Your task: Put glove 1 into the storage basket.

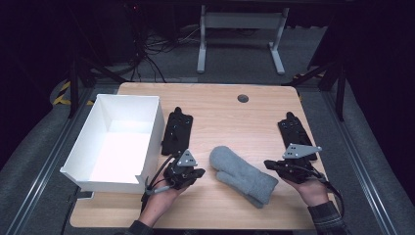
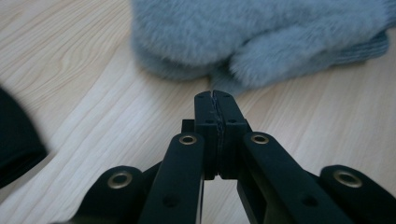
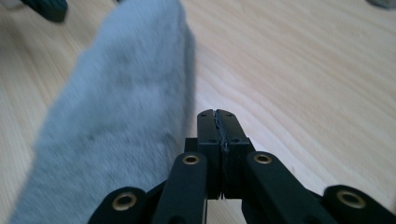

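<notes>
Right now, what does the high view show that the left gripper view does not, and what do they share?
High view alone: the open white rectangular box, two flat black holders, both hands, and the right tongs. Left gripper view alone: the left tongs close up, jaws pressed together, empty, short of the mitten. Both: the fluffy grey mitten on the light wooden table.

Left gripper (image 2: 217,95) with black jaws pressed flat together, nothing between them, tips just short of grey fuzzy mitten (image 2: 261,37). Mitten lying on light wooden table (image 2: 93,107), thumb lobe nearest tips. Dark object (image 2: 14,135) at left edge, blurred.
</notes>
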The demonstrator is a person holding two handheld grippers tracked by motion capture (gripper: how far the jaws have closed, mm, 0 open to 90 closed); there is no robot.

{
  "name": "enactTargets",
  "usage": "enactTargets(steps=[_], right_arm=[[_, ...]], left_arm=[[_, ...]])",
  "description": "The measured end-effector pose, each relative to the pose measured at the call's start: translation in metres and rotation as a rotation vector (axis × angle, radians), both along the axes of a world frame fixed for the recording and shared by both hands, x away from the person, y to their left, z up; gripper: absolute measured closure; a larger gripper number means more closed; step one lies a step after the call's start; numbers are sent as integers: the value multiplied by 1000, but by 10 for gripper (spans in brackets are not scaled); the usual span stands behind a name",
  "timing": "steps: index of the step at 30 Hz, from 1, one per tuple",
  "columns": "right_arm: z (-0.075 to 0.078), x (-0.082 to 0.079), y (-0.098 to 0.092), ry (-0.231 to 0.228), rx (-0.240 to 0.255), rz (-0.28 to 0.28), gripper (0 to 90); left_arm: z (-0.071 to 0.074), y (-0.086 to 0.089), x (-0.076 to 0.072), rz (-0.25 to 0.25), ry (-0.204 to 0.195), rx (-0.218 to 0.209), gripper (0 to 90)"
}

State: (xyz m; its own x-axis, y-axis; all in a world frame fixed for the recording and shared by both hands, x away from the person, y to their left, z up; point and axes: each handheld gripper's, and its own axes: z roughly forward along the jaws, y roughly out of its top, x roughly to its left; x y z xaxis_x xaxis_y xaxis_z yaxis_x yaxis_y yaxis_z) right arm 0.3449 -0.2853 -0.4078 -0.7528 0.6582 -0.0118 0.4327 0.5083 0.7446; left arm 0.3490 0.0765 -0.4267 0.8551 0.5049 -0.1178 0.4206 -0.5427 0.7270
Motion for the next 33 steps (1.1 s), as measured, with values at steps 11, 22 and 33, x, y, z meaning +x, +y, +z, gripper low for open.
enactTargets(steps=[11,22,33], right_arm=[[-23,-3,-17,83,-54,33,899],[-33,-8,-22,129,-67,55,900],[-39,-14,-17,170,-60,133,900]], left_arm=[[22,-47,13,-67,-48,-19,896],[8,-82,39,-95,-24,34,897],[-1,-83,48,-95,13,57,898]])
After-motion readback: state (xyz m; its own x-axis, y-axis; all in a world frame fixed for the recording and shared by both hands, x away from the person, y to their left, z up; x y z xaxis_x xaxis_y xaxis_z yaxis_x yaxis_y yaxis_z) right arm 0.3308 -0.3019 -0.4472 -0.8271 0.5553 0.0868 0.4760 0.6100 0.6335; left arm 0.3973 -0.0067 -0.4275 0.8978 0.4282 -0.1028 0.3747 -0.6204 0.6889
